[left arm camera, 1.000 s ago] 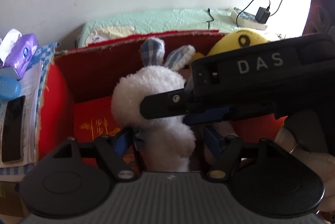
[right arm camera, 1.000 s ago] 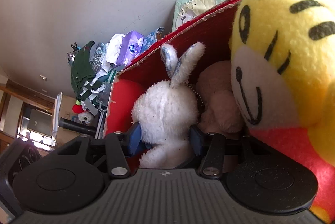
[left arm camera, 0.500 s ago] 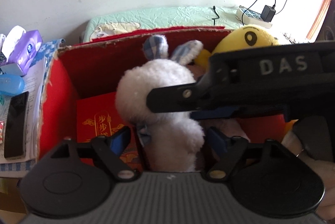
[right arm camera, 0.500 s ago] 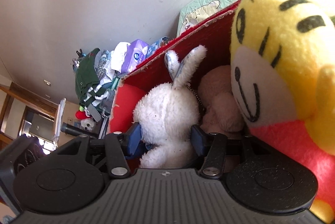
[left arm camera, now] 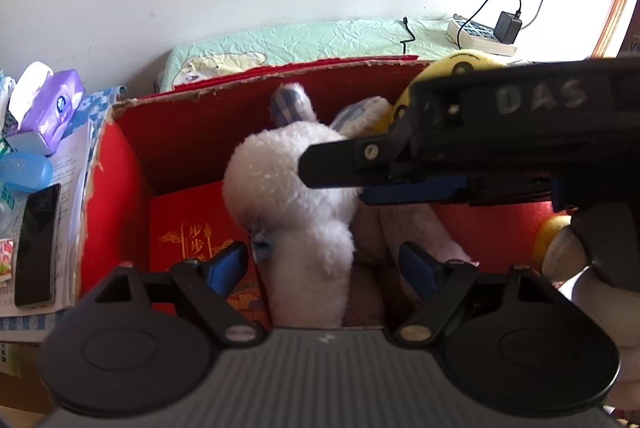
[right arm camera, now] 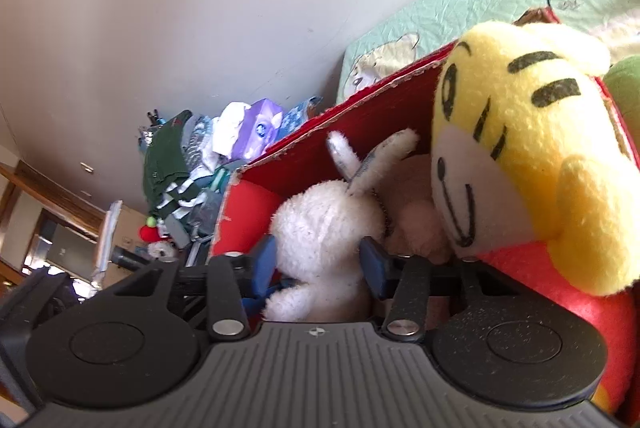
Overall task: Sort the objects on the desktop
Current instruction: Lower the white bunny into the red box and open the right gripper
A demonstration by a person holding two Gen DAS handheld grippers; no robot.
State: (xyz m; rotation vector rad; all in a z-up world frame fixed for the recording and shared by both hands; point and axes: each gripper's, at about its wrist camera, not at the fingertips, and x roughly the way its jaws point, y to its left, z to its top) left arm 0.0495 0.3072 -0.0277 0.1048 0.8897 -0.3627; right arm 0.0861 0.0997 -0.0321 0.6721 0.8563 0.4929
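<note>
Now my right gripper (right arm camera: 316,262) clamps the rabbit (right arm camera: 328,240) upright, ears toward the box's (left arm camera: 120,163) back wall; my left gripper (left arm camera: 324,268) gapes.

We see white rabbit toy (left arm camera: 296,187) in fluffy, matt plush, ears lined with checked cloth. Yellow tiger toy (right arm camera: 532,147) in short-pile plush, markings stitched or printed, we cannot tell which. Red box (left arm camera: 116,195) of cardboard, top edge torn and rough. Left gripper (left arm camera: 324,268) and right gripper (right arm camera: 318,262) in matt black plastic, blue pads, small shiny metal pins. Crinkled pale-green cloth (left arm camera: 320,39) behind. Glossy phone (left arm camera: 36,244) on paper.
</note>
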